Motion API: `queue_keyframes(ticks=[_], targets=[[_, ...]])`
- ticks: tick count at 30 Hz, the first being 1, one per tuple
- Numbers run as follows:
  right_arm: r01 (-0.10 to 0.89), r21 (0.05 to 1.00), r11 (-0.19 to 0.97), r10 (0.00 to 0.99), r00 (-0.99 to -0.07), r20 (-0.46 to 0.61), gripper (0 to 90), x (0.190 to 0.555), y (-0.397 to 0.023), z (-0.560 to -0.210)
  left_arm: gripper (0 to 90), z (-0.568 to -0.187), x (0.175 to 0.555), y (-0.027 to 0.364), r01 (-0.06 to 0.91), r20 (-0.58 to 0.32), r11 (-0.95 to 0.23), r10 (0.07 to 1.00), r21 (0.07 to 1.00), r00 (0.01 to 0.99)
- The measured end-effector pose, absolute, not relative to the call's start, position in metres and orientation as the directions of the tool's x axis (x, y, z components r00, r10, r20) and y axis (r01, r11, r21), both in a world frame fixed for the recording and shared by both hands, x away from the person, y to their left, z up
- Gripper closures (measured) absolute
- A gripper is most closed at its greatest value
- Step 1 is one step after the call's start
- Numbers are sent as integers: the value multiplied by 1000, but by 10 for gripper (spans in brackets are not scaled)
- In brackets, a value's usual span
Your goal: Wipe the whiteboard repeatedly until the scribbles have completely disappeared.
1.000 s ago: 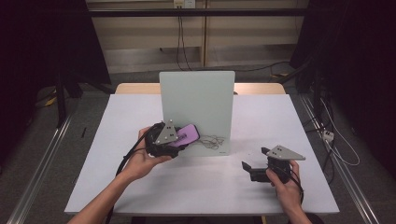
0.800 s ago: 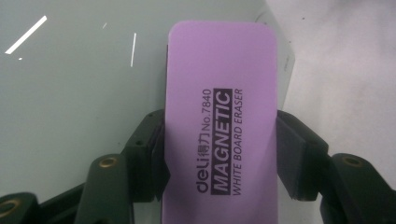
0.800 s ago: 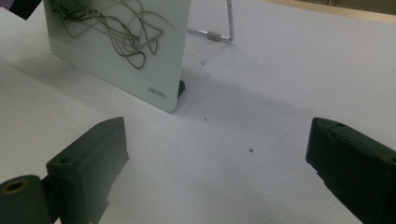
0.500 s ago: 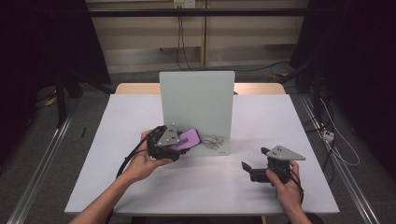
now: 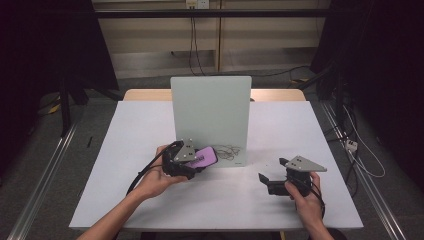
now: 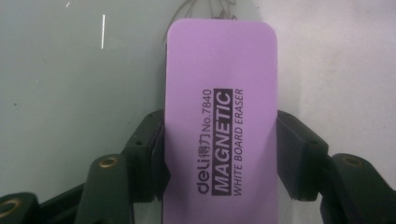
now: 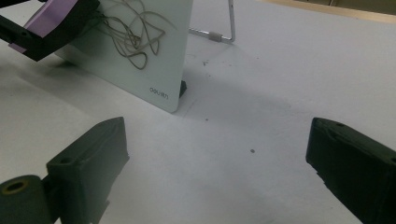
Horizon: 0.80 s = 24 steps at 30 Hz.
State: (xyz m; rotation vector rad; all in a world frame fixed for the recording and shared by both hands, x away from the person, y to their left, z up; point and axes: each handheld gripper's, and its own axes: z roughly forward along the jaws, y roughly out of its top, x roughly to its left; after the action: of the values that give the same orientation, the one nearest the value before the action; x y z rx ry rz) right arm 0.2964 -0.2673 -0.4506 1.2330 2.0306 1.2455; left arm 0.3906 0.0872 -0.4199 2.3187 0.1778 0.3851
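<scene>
Eraser heading for the scribble

Eraser [image 6: 219,121] time, looks like: the left claw [image 5: 197,162] is gripping a purple magnetic whiteboard eraser by its long sides, jaws pressing in from both edges, with the printed face looking back at the left gripper view. It's sitting right at the lower front of the small upright whiteboard [image 5: 210,115] standing mid-table, just beside the tangle of scribble [image 5: 229,150] near the board's bottom edge. I can't tell if the eraser is actually touching the board yet.

My guess is the wiping step is just getting going. Next move probably calls for pushing the pad flat onto the board and sweeping it over the scribble.

The right claw [image 5: 272,181] is resting near the table's front right corner, jaws spread wide, holding nothing.
</scene>
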Motion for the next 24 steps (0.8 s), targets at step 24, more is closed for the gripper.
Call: queue_keyframes(ticks=[24], targets=[[459,869,186,865,-495,76,56,297,-267,-451,411,-383,404,97,-30,279,-645,288,764,916]])
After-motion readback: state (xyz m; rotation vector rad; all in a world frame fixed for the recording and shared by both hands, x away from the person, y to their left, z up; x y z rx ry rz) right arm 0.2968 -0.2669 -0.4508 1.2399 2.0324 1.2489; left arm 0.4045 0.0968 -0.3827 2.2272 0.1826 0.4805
